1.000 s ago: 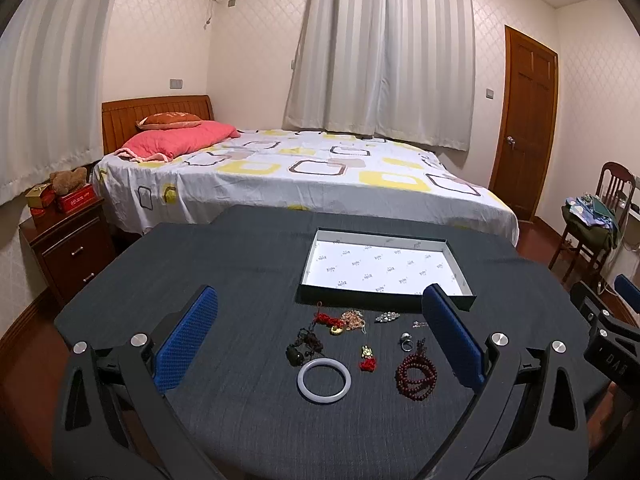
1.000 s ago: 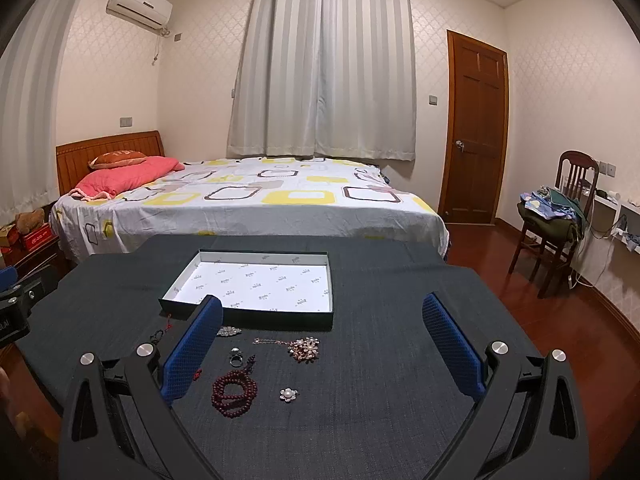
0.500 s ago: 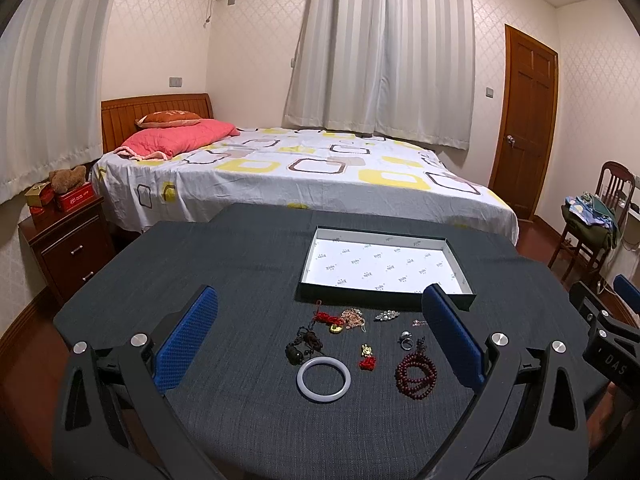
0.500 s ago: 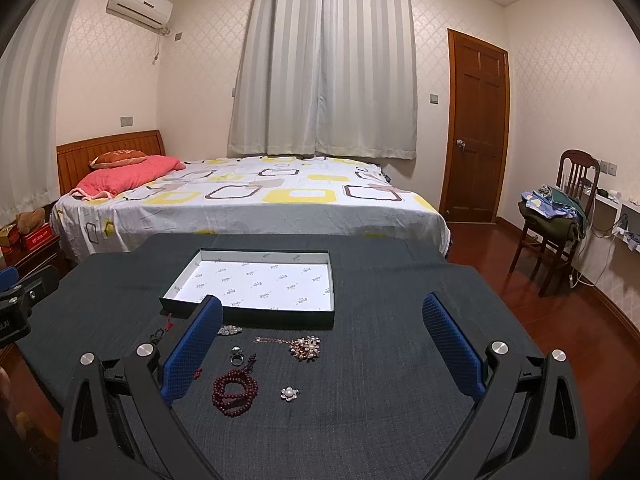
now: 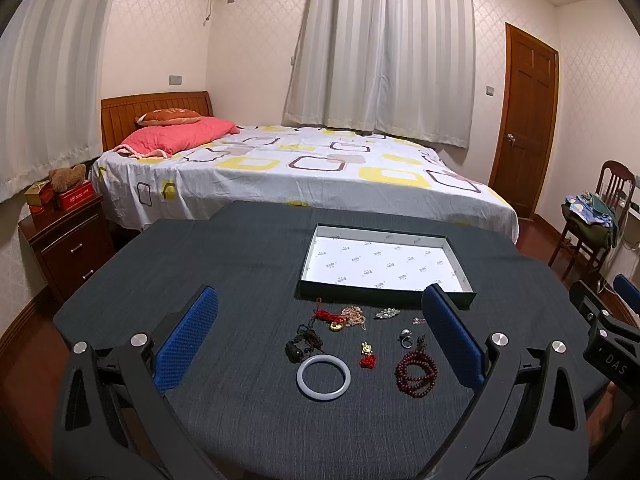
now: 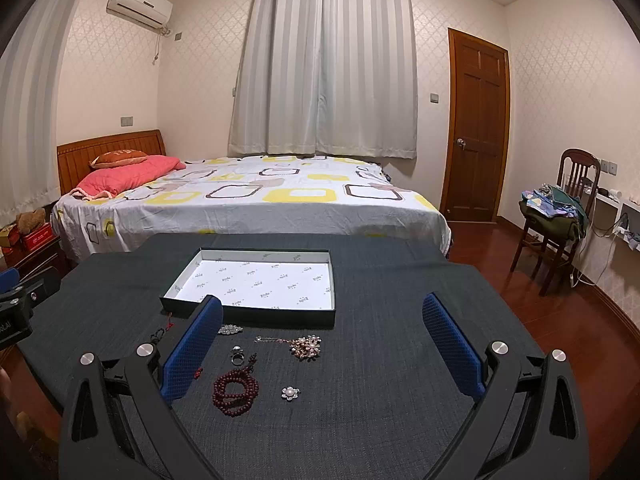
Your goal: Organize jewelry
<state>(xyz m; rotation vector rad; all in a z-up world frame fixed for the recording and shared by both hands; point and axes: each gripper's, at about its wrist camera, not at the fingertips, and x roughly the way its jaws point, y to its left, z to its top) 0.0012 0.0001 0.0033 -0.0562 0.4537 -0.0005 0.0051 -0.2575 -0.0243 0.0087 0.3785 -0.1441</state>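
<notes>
A shallow dark box with a white lining (image 5: 384,266) (image 6: 260,280) lies on the dark cloth table (image 5: 240,264). In front of it jewelry is scattered: a white bangle (image 5: 323,371), a dark red bead bracelet (image 5: 416,368) (image 6: 235,393), a ring (image 5: 405,337) (image 6: 237,355), a red and gold charm (image 5: 367,356), a dark cord pendant (image 5: 301,344), a flower brooch (image 6: 306,347) and a small pearl brooch (image 6: 290,393). My left gripper (image 5: 320,332) is open above these pieces. My right gripper (image 6: 322,340) is open too, with nothing between its fingers.
A bed (image 6: 248,196) stands just beyond the table. A nightstand (image 5: 68,240) sits at the left, a chair piled with clothes (image 6: 556,216) at the right, near a wooden door (image 6: 478,128). The right gripper's body shows at the left view's right edge (image 5: 608,344).
Both views have shifted very slightly; the jewelry and box lie where they were, and both grippers stay open.
</notes>
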